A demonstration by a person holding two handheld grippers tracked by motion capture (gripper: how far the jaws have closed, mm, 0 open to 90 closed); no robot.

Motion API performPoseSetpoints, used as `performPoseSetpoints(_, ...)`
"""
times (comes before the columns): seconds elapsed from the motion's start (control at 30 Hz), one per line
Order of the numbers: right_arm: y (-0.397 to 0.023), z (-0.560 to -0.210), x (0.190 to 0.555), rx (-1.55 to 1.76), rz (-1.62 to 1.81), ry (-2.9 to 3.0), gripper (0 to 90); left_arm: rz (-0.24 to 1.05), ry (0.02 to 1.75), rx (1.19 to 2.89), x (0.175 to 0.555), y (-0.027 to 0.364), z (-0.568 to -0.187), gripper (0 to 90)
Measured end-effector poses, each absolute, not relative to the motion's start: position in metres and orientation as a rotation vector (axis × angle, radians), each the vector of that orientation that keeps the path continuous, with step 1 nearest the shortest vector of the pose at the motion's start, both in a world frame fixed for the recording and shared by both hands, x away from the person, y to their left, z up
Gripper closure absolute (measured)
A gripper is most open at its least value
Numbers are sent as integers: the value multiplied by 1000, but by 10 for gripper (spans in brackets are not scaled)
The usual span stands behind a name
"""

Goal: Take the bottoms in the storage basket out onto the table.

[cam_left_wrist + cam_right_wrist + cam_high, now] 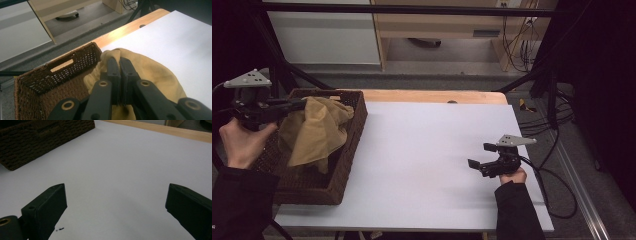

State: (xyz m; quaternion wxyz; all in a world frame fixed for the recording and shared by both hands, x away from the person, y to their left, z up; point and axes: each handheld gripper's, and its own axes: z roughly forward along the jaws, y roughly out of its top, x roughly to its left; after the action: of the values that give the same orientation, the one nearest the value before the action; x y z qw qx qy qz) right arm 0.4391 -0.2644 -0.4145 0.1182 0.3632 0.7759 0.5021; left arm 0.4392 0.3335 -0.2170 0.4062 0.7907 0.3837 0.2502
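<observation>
A tan cloth point(317, 132) hangs over the dark wicker basket point(343, 170) at the table's left. My left gripper point(304, 103) is shut on the cloth's top edge and holds it up above the basket. In the left gripper view the two jaws are pressed together on a fold of the cloth point(150, 75), with the basket point(62, 75) below and to the left. My right gripper point(479, 156) rests low over the white sheet at the right, open, nothing between its fingers point(47, 205).
A white sheet point(427, 155) covers most of the wooden table point(432, 96). The basket's corner point(37, 142) lies far ahead of the right gripper. Cables point(557, 175) trail off the table's right edge. Black frame bars stand behind.
</observation>
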Motion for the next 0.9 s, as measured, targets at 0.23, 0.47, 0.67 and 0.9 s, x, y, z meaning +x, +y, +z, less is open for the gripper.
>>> performPoseSetpoints(0.23, -264, -414, 439, 1065, 1470, 2267, 42, 633, 956, 1999, 437, 333, -212, 866)
performPoseSetpoints(0.47, -264, -414, 439, 1064, 1469, 2268, 42, 627, 946, 1999, 436, 330, -208, 866)
performPoseSetpoints(0.67, -264, -415, 439, 1066, 1468, 2270, 42, 630, 935, 1995, 435, 327, -203, 866)
performPoseSetpoints(0.9, -264, -415, 439, 1067, 1469, 2271, 42, 629, 924, 2002, 434, 322, -199, 866)
